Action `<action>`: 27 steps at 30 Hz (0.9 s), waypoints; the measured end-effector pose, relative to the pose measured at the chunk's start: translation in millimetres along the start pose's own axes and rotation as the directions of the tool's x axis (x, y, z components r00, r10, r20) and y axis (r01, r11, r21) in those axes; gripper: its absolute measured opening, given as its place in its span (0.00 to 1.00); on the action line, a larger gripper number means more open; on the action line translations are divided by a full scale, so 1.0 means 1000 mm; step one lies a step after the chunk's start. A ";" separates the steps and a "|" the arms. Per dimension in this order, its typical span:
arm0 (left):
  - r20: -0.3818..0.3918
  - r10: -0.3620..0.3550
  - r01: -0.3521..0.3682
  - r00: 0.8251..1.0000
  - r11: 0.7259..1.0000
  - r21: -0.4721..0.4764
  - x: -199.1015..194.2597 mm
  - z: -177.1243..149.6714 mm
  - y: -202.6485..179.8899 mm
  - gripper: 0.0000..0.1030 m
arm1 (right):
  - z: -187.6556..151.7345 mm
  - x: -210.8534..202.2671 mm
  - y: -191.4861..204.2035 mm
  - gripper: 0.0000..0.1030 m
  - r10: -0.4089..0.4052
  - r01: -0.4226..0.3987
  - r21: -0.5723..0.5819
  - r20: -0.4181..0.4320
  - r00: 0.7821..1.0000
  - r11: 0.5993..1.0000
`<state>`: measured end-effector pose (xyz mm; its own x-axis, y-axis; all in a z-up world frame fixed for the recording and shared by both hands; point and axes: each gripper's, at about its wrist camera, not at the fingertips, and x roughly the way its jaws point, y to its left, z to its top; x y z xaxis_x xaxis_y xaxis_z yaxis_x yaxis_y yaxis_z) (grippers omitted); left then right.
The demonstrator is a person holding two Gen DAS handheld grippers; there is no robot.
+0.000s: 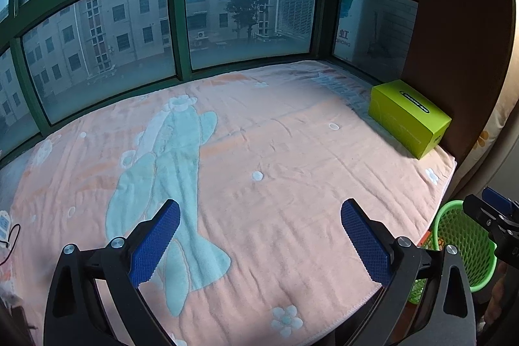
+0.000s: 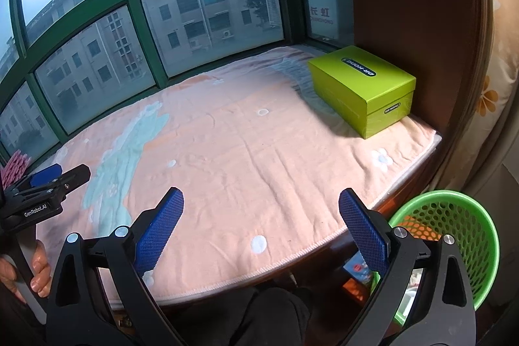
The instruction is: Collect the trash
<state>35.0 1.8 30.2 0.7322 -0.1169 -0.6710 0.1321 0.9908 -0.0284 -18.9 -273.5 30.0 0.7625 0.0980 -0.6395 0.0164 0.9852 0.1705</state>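
Window ledge [image 2: 434,140], peach blanket [image 2: 259,158] spread over it, green box [image 2: 363,86] on blanket

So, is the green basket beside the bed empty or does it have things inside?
Not empty. Through the mesh wall of the basket, colourful wrappers and something white show inside. How full it is, cannot tell.

The left tongs [image 1: 259,216] are spread wide, their blue pads [image 1: 155,244] well apart and gripping nothing. The right tongs [image 2: 261,206] stand equally wide, also bare between the pads [image 2: 365,232]. In the right wrist view, the person's left hand [image 2: 37,268] grips the left handle.
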 end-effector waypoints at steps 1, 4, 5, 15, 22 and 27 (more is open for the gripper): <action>0.001 0.001 -0.001 1.000 1.000 0.001 0.000 0.000 0.000 0.93 | 0.000 0.000 0.001 0.93 0.000 0.000 0.000 0.001 1.000 1.000; 0.001 0.003 -0.003 1.000 1.000 0.001 0.000 0.000 -0.001 0.93 | 0.000 0.000 0.001 0.93 0.001 -0.001 -0.001 0.001 1.000 1.000; 0.002 0.003 -0.003 1.000 1.000 0.001 0.000 0.000 -0.001 0.93 | 0.000 0.000 0.001 0.93 0.002 -0.002 -0.001 0.001 1.000 1.000; 0.000 0.001 -0.001 1.000 1.000 0.009 -0.001 -0.001 -0.002 0.93 | 0.002 0.002 0.003 0.93 0.012 -0.012 0.001 -0.005 1.000 1.000; 0.000 -0.001 0.001 1.000 1.000 0.010 -0.002 -0.002 -0.002 0.93 | 0.002 0.002 0.003 0.93 0.013 -0.013 0.001 -0.007 1.000 1.000; -0.001 -0.001 0.001 1.000 1.000 0.008 -0.002 -0.002 -0.002 0.93 | 0.002 0.003 0.004 0.93 0.015 -0.015 0.001 -0.009 1.000 1.000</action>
<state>32.1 0.6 29.7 0.7315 -0.1175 -0.6717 0.1378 0.9902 -0.0231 -15.6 -269.4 30.6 0.7571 0.1138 -0.6433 0.0055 0.9836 0.1805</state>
